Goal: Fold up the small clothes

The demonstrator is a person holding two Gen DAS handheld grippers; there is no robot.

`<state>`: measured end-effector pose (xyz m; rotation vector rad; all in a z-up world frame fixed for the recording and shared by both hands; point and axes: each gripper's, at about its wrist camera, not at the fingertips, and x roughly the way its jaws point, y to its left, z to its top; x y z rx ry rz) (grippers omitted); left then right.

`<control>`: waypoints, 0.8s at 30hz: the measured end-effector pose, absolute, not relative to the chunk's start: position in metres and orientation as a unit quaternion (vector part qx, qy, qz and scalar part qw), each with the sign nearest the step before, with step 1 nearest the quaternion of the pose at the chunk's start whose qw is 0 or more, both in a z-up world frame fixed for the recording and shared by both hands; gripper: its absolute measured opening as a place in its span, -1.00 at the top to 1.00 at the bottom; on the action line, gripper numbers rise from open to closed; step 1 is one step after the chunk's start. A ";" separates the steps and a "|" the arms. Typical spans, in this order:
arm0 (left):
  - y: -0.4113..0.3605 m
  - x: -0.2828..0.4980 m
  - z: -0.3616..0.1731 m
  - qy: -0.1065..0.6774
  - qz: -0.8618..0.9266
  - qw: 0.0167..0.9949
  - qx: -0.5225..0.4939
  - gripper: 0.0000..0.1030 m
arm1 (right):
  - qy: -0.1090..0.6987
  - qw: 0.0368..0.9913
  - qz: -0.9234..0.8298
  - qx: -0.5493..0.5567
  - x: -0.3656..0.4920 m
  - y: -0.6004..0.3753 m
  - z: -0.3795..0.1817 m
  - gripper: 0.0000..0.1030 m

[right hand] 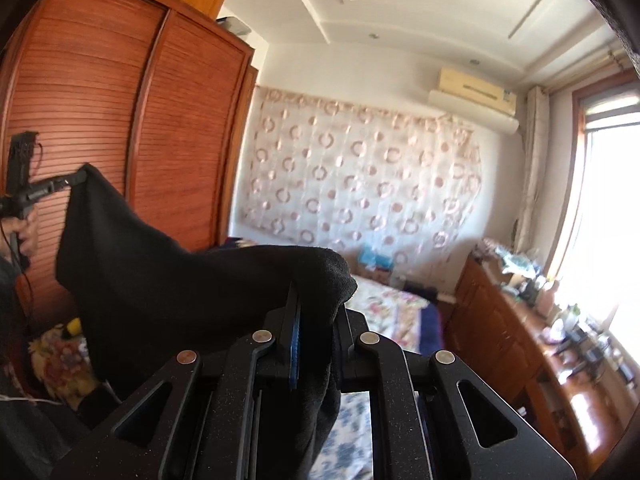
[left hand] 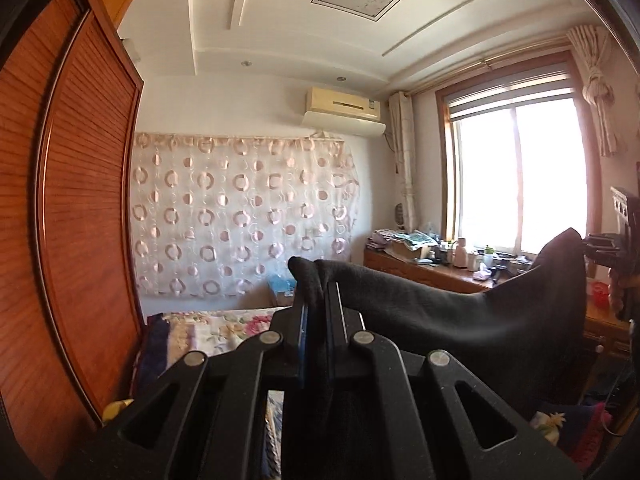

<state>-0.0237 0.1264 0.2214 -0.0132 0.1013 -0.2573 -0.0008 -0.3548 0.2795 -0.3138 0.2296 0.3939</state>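
Left wrist view shows the left gripper (left hand: 320,280) pinched shut on one corner of the black cloth (left hand: 480,316). Its long side sags rightward to the right gripper (left hand: 592,246), pinched on the other corner. Each hand holds its own end, high above the bed (left hand: 224,326).

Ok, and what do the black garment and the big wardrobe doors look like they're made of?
Black garment: soft, matte knit or fleece, judging by its fuzzy, light-absorbing surface and limp sag; exact fibre unclear. Wardrobe doors: reddish-brown wood or wood veneer with a semi-gloss varnish, shown by fine horizontal slats and a light sheen.
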 end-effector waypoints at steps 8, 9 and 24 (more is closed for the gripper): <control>0.092 0.120 0.170 0.125 -0.079 0.989 -0.012 0.90 | 0.201 0.955 0.143 -0.163 0.157 -0.349 0.240 0.82; 0.086 0.148 0.152 0.146 -0.079 0.986 -0.013 0.88 | 0.217 0.953 0.133 -0.162 0.183 -0.348 0.222 0.82; 0.043 0.259 -0.011 0.359 -0.093 0.928 0.025 0.57 | 0.395 0.913 0.085 -0.050 0.325 -0.382 0.014 0.26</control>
